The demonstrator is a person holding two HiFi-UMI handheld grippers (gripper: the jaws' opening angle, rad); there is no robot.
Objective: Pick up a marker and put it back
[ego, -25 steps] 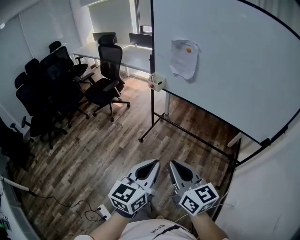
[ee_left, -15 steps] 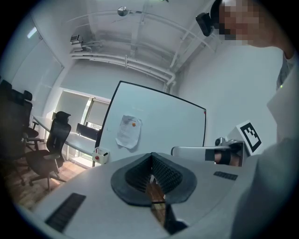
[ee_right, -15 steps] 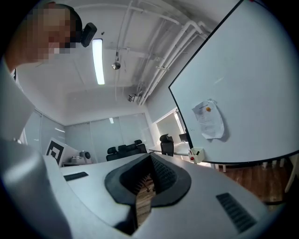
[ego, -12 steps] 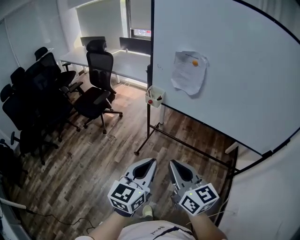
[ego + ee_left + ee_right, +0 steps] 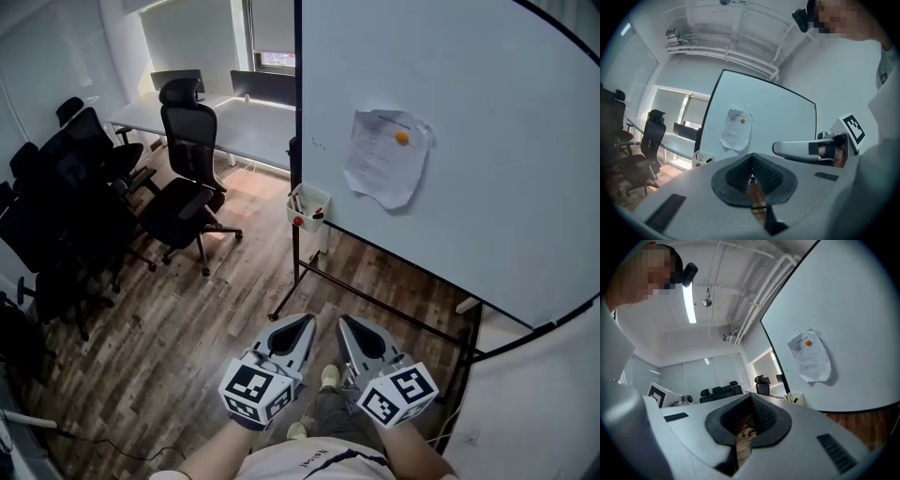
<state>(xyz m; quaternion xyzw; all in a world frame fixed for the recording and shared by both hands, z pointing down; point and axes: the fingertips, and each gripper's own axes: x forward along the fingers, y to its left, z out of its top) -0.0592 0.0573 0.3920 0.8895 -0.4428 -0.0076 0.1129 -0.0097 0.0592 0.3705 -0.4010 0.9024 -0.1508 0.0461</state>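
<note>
A small white marker box (image 5: 308, 207) hangs at the left edge of the whiteboard (image 5: 487, 112), with a few markers (image 5: 297, 199) standing in it. I hold both grippers low and close to my body, side by side, well short of the box. The left gripper (image 5: 306, 324) is shut and holds nothing. The right gripper (image 5: 344, 324) is shut and empty too. The left gripper view shows the box (image 5: 702, 158) far ahead, beyond its closed tips (image 5: 751, 160). In the right gripper view the box (image 5: 793, 398) is small and distant past the closed tips (image 5: 751, 399).
A paper sheet (image 5: 385, 157) is pinned to the board by an orange magnet. The board's black stand (image 5: 298, 272) reaches across the wooden floor. Black office chairs (image 5: 184, 187) and a long white desk (image 5: 234, 131) stand at the left and back.
I have stepped closer to the whiteboard: the marker box and paper look larger and nearer. Both grippers stay shut, in the same place before my body.
</note>
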